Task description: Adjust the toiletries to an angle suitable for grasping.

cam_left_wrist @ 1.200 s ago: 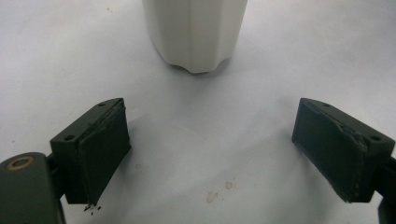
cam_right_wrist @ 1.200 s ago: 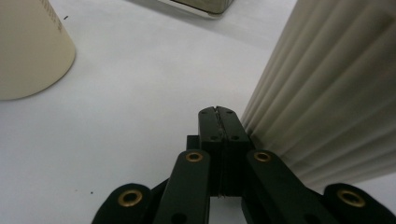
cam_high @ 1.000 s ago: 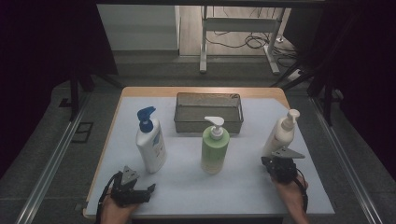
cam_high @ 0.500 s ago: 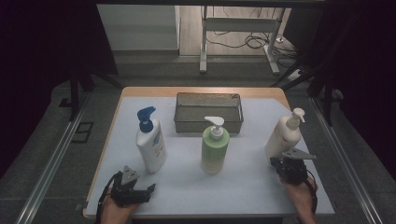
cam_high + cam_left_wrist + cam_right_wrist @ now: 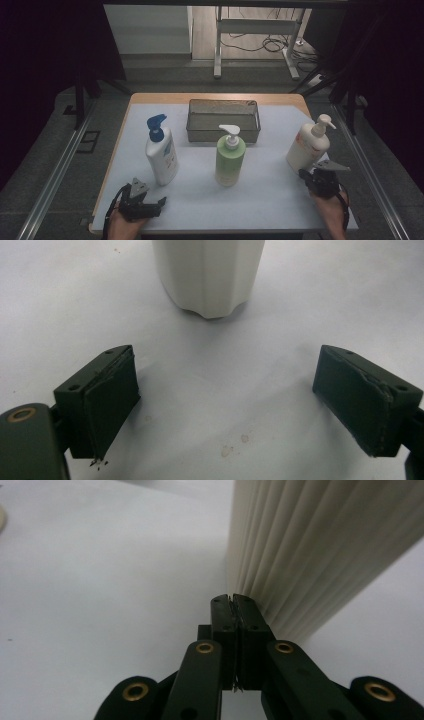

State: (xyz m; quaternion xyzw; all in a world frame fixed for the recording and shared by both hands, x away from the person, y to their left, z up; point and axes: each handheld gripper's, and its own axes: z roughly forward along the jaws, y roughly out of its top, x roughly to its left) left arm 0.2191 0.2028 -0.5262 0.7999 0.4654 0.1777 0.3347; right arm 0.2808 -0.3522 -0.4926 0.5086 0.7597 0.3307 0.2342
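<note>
Three pump bottles stand on the white table top. A white bottle with a blue pump (image 5: 161, 152) is at the left, a green one (image 5: 229, 157) is in the middle, and a cream one (image 5: 309, 145) is at the right. My left gripper (image 5: 149, 192) rests near the front left edge. It is open and empty (image 5: 227, 385), with the white bottle's base (image 5: 207, 275) a short way ahead. My right gripper (image 5: 312, 172) is shut with nothing in it. Its tips (image 5: 232, 600) sit right against the foot of the cream bottle (image 5: 310, 550).
A metal mesh basket (image 5: 222, 102) stands at the back centre of the table, behind the green bottle. The white mat (image 5: 260, 200) ends close behind both hands. Dark floor, rails and a stand's legs surround the table.
My right gripper has slid to the right along the table's near side, and the cream bottle has shifted a little to the right with it. The left gripper has stayed put.
</note>
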